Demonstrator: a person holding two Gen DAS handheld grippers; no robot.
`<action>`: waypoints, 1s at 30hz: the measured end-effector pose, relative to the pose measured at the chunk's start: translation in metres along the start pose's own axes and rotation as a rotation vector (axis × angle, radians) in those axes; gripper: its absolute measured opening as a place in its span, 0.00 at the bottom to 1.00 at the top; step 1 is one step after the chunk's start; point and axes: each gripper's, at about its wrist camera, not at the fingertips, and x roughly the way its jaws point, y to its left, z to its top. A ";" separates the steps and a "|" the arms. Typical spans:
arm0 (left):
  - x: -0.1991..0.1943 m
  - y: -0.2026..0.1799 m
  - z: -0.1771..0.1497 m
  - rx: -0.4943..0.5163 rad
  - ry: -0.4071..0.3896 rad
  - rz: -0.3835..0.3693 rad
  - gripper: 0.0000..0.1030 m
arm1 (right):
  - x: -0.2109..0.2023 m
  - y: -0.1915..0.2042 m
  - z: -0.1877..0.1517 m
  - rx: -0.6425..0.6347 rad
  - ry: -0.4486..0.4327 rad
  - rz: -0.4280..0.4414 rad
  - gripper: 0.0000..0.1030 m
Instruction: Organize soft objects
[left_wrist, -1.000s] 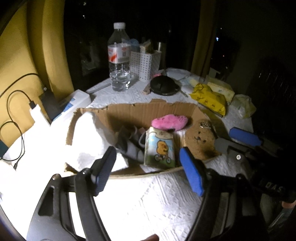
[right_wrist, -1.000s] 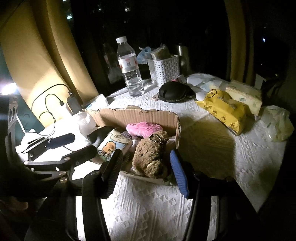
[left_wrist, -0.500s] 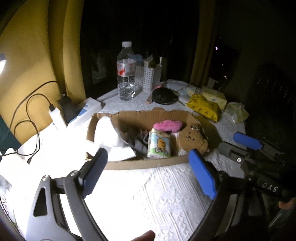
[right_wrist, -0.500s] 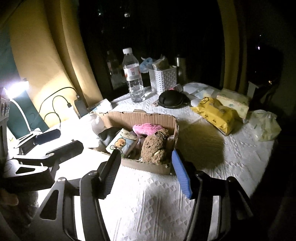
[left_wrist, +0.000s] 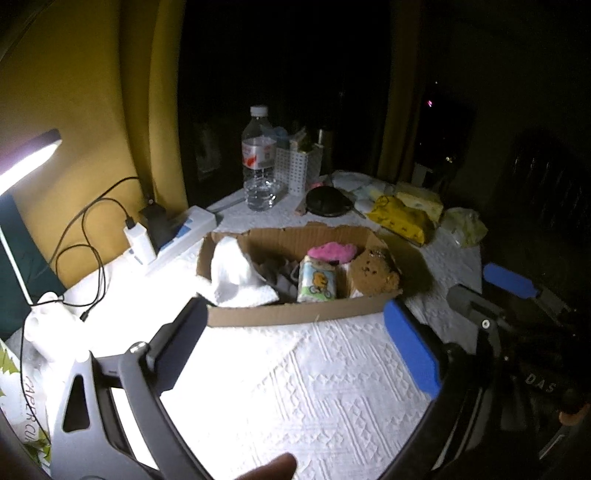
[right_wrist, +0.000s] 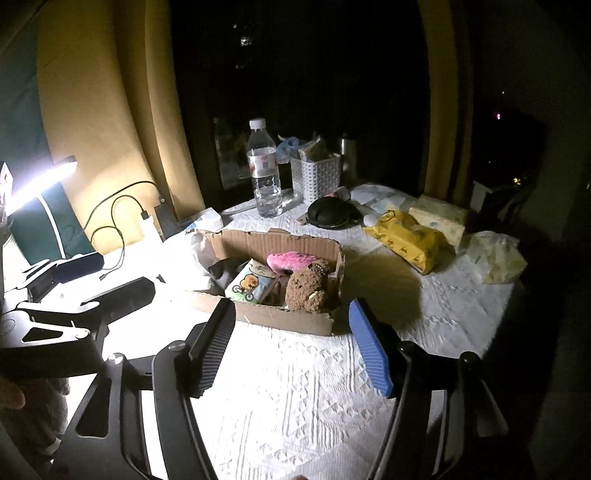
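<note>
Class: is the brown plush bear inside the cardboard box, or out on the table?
Inside. The brown plush bear sits within the cardboard box walls, by its right end.

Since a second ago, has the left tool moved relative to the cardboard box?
Yes. The left tool has pulled back and up from the open brown cardboard box, which now looks smaller and farther; its fingers, which overlapped the box's interior, now reach only its near wall.

Grey item in cardboard box mostly hidden behind white cloth and cartoon tissue pack; kind unclear. Pink plush lower part hidden behind tissue pack. Basket contents too dark to tell. Desk lamp cut off by left edge. Surface far right lost in shadow. Bottle label text too small to read.
</note>
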 end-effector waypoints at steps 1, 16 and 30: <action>-0.003 -0.002 0.000 0.010 0.001 0.004 0.95 | -0.005 0.001 0.000 0.002 -0.004 -0.004 0.69; -0.037 0.001 0.003 0.026 -0.045 0.025 0.95 | -0.036 0.010 0.001 0.017 -0.028 -0.035 0.71; -0.039 0.003 0.002 0.021 -0.045 0.015 0.95 | -0.037 0.015 0.001 0.014 -0.020 -0.030 0.71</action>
